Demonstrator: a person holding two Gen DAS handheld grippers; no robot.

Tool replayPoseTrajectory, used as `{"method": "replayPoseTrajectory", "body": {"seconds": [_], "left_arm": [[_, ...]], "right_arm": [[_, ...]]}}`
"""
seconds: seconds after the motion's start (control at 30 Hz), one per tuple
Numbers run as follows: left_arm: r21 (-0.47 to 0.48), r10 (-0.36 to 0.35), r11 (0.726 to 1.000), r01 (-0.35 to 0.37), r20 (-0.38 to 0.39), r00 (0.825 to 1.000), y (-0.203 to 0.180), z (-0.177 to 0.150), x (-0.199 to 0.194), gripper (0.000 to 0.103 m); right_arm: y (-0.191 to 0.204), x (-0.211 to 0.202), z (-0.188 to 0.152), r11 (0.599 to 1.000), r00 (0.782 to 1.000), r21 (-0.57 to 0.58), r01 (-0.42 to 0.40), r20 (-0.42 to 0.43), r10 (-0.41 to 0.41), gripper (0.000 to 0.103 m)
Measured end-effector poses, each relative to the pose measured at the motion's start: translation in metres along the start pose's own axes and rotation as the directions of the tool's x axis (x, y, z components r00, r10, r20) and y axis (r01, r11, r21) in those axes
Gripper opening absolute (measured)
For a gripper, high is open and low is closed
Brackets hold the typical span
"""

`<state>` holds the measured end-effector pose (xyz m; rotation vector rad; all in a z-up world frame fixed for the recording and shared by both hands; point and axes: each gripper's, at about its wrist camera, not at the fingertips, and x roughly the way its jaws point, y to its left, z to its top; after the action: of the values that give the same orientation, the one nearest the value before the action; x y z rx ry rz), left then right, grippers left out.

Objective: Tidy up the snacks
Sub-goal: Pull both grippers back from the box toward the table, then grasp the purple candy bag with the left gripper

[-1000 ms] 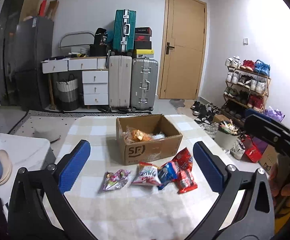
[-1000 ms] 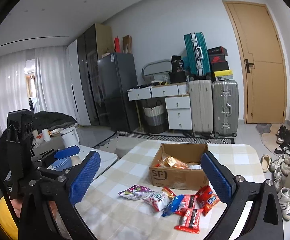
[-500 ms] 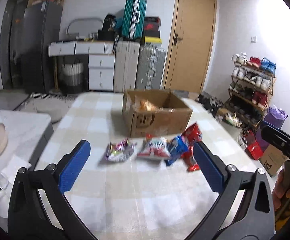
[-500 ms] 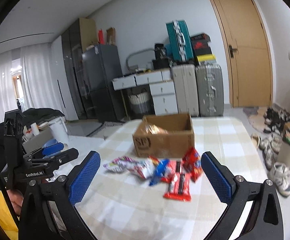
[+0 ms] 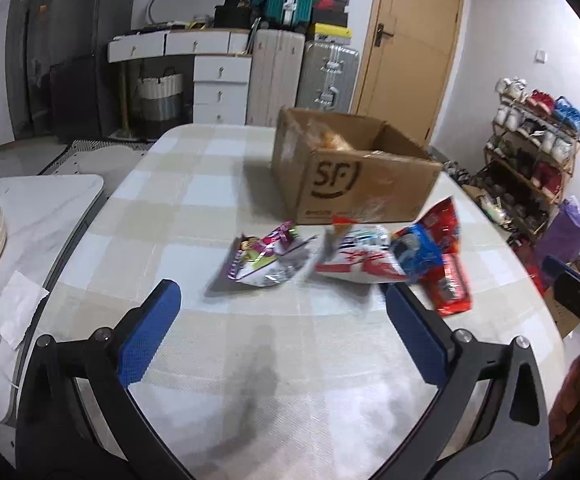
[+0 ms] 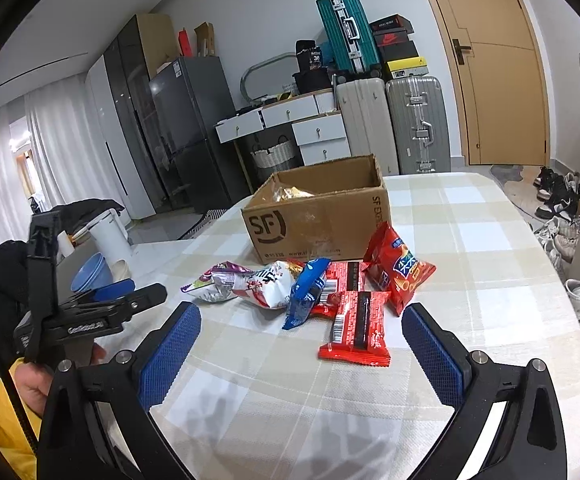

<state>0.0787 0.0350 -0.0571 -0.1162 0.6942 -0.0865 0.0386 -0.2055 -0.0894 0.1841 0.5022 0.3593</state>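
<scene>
Both grippers hover spread wide and empty above a checked tabletop (image 5: 193,200). The left gripper (image 5: 279,320) has bare cloth between its blue pads; just beyond them lie a purple-and-silver packet (image 5: 263,258) and a white-and-red bag (image 5: 354,254). The right gripper (image 6: 300,350) points at a flat red bar packet (image 6: 356,328) lying just ahead, between its fingers. Past that packet sit a blue packet (image 6: 306,292) and a red chip bag (image 6: 398,268), the whole row overlapping or touching. In the right wrist view a hand (image 6: 29,380) in a yellow sleeve grips the left tool's handle, held level off the tabletop's left edge. Behind the snacks stands an open cardboard box (image 6: 318,220) holding a bagged snack, with clear cloth to its right. Suitcases (image 6: 414,124) and a door (image 6: 490,60) line the far wall.
</scene>
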Motion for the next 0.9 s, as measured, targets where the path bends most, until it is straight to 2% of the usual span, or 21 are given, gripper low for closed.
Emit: {"method": "replayPoseTrajectory", "body": {"seconds": [0.17, 0.37, 0.43, 0.53, 0.67, 0.8, 0.9], "left_arm": [[-0.010, 0.030, 1.000, -0.030, -0.017, 0.999, 0.015, 0.009, 0.032, 0.102], [0.045, 0.047, 0.998, -0.045, -0.062, 0.997, 0.028, 0.028, 0.082, 0.102], [0.016, 0.020, 1.000, -0.019, -0.082, 0.996, 0.035, 0.031, 0.098, 0.102], [-0.062, -0.068, 0.996, 0.060, -0.136, 0.988, 0.046, 0.036, 0.123, 0.102], [-0.121, -0.108, 0.989, 0.090, -0.151, 0.983, 0.053, 0.040, 0.145, 0.102], [-0.151, -0.173, 0.978, 0.146, -0.188, 0.967, 0.051, 0.041, 0.167, 0.102], [-0.178, -0.220, 0.966, 0.187, -0.185, 0.958, 0.052, 0.040, 0.177, 0.097]], "right_arm": [[-0.004, 0.017, -0.001, 0.999, 0.999, 0.012, -0.040, -0.017, 0.040, 0.102], [0.003, 0.046, 0.004, 0.996, 0.995, 0.001, -0.087, -0.045, 0.087, 0.102], [0.008, 0.054, 0.007, 0.995, 0.993, -0.013, -0.102, -0.056, 0.101, 0.102], [0.014, 0.068, 0.013, 0.992, 0.990, -0.024, -0.125, -0.068, 0.123, 0.102], [0.019, 0.083, 0.021, 0.990, 0.988, -0.029, -0.141, -0.068, 0.138, 0.102], [0.020, 0.096, 0.024, 0.988, 0.985, -0.023, -0.154, -0.080, 0.151, 0.102], [0.019, 0.104, 0.023, 0.988, 0.985, -0.020, -0.151, -0.093, 0.148, 0.102]]}}
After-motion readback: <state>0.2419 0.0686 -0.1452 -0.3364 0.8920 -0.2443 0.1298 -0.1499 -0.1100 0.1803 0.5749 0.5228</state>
